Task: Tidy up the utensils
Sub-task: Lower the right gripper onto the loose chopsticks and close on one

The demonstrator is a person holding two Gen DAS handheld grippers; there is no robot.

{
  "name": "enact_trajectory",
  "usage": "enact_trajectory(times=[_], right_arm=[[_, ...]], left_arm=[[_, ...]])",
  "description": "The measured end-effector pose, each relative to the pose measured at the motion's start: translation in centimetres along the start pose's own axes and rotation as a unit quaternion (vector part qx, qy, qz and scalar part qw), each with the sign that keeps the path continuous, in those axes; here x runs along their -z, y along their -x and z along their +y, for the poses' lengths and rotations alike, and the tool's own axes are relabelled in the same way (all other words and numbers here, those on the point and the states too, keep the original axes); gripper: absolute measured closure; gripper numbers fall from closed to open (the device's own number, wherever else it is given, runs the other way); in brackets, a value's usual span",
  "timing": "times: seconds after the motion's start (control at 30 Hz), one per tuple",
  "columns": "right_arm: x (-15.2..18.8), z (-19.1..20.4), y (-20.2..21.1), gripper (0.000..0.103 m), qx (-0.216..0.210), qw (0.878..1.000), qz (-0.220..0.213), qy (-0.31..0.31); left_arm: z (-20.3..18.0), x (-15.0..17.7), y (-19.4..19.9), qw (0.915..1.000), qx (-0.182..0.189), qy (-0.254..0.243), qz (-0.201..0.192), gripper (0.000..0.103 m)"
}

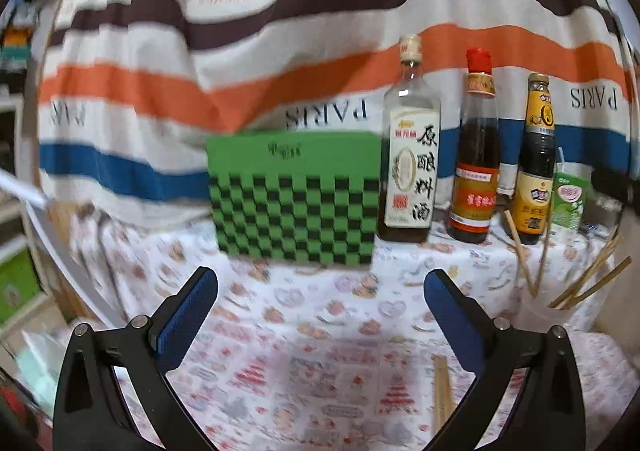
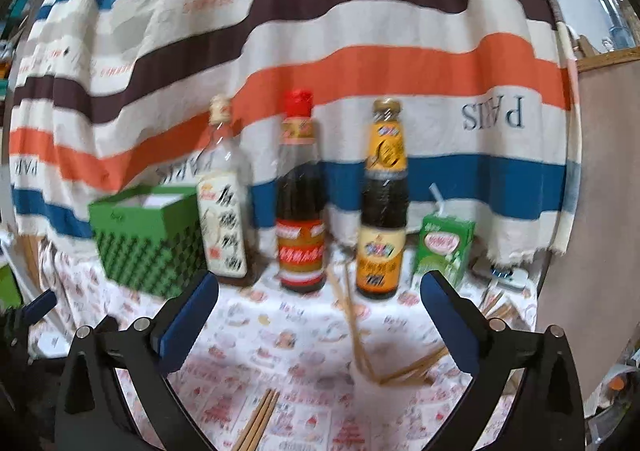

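A pair of wooden chopsticks lies flat on the patterned tablecloth, near my left gripper's right finger; it also shows in the right wrist view at the bottom. A translucent cup holds several chopsticks at the right; in the right wrist view the cup stands between my fingers. My left gripper is open and empty above the cloth. My right gripper is open and empty, just short of the cup.
A green checkered box stands at the back. Three sauce bottles and a green drink carton line the back right. A striped cloth hangs behind. The table's left edge drops off.
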State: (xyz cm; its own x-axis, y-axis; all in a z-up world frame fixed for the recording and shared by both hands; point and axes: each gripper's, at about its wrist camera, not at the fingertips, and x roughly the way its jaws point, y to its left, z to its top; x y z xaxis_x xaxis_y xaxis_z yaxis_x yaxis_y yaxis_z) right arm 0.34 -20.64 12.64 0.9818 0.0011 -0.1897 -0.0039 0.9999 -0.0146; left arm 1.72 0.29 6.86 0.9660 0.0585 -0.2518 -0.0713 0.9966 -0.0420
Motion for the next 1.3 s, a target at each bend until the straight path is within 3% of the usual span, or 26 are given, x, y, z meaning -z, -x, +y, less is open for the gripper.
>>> enact_trajectory(times=[0.1, 0.27, 0.5, 0.57, 0.7, 0.8, 0.87, 1.0, 1.3], right_arm=[[1.5, 0.7, 0.2, 0.001, 0.004, 1.000, 0.016, 0.009], [5.2, 0.9, 0.5, 0.001, 0.012, 0.998, 0.061, 0.025], [9.8, 0.1, -1.8, 0.001, 0.006, 0.993, 0.115, 0.016], [11.4, 0.1, -2.9, 0.001, 0.001, 0.988, 0.154, 0.026], [13.4, 0.2, -4.1, 0.001, -0.012, 0.980, 0.198, 0.036], [14.7, 0.4, -5.7, 0.001, -0.057, 0.964, 0.260, 0.022], [15.4, 0.4, -6.3, 0.001, -0.064, 0.957, 0.281, 0.015], [16.5, 1.0, -6.7, 0.003, -0.072, 0.952, 0.298, 0.020], [17.9, 2.9, -7.5, 0.007, -0.081, 0.941, 0.320, 0.068]], left_arm=[[0.6, 0.4, -1.0, 0.9993, 0.016, 0.023, 0.023, 0.001], [0.1, 0.8, -2.4, 0.9948, 0.055, 0.013, 0.085, 0.001], [-0.9, 2.7, -5.2, 0.9855, 0.010, -0.007, 0.169, 0.001], [-1.1, 3.4, -6.1, 0.9810, -0.005, -0.022, 0.193, 0.001], [-0.8, 4.5, -7.5, 0.9755, -0.021, -0.040, 0.215, 0.001], [-0.6, 5.2, -8.4, 0.9711, -0.026, -0.036, 0.235, 0.001], [-0.8, 5.6, -8.7, 0.9691, -0.026, -0.045, 0.241, 0.001], [-1.5, 6.0, -8.9, 0.9668, -0.035, -0.062, 0.245, 0.001], [-0.8, 5.8, -9.1, 0.9666, -0.031, -0.037, 0.252, 0.001]])
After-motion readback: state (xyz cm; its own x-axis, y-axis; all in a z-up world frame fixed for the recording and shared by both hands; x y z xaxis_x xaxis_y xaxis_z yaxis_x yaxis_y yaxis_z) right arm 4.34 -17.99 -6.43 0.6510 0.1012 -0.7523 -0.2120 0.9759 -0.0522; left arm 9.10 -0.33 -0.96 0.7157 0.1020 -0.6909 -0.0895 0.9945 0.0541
